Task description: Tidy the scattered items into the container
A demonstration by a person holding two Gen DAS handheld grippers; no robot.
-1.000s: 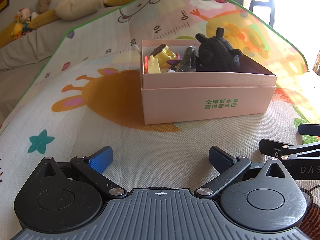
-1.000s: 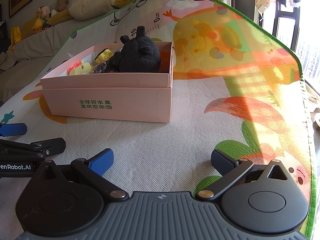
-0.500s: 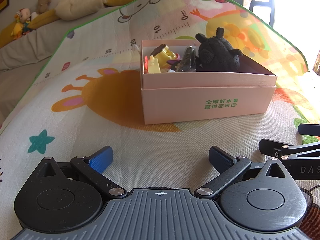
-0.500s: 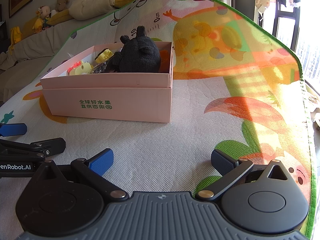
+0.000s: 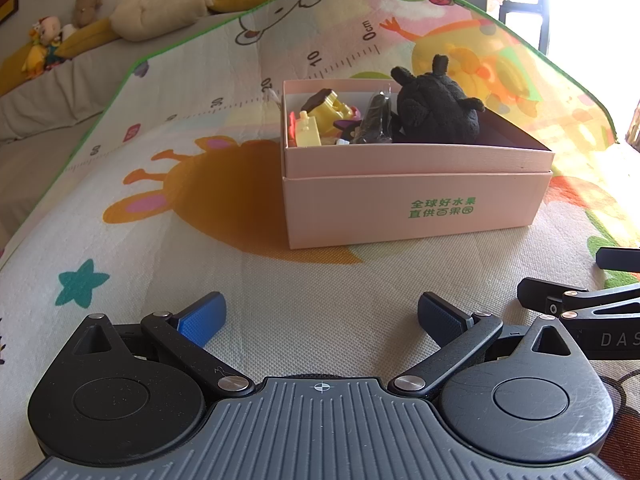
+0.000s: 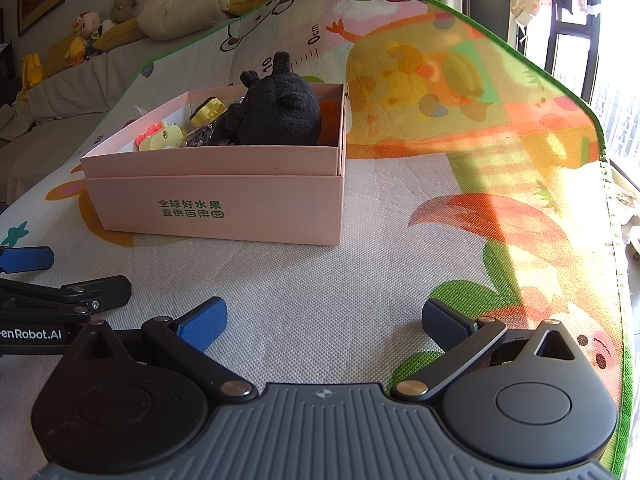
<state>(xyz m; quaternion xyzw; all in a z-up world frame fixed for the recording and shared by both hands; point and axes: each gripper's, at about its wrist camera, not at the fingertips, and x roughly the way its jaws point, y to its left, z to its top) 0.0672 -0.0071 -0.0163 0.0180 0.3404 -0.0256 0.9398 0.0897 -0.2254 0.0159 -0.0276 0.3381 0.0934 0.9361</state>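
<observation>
Currently both tools are seen spread wide with nothing between the pads. The left gripper [image 5: 322, 318] is held low over the play mat [image 5: 160, 208], its fingers apart, and the right gripper [image 6: 324, 320] is held the same way, released, beside it; each is caught at the edge of the other's view.

The pink box [image 5: 416, 208] is set on the mat ahead of both, well apart from the fingertips, green lettering on its front wall. Inside it the items are already gathered: a black plush toy [image 5: 436, 108] is seated at the right half, rising above the rim, and a dark wrapped packet [image 5: 374, 120] is leaned just beside it. A yellow toy [image 5: 330, 110] and a pale yellow block [image 5: 308, 134] are packed at the left end. No loose item is visible on the mat around the box.

A sofa [image 6: 60, 92] with stuffed toys [image 6: 84, 36] is seen behind the mat.
</observation>
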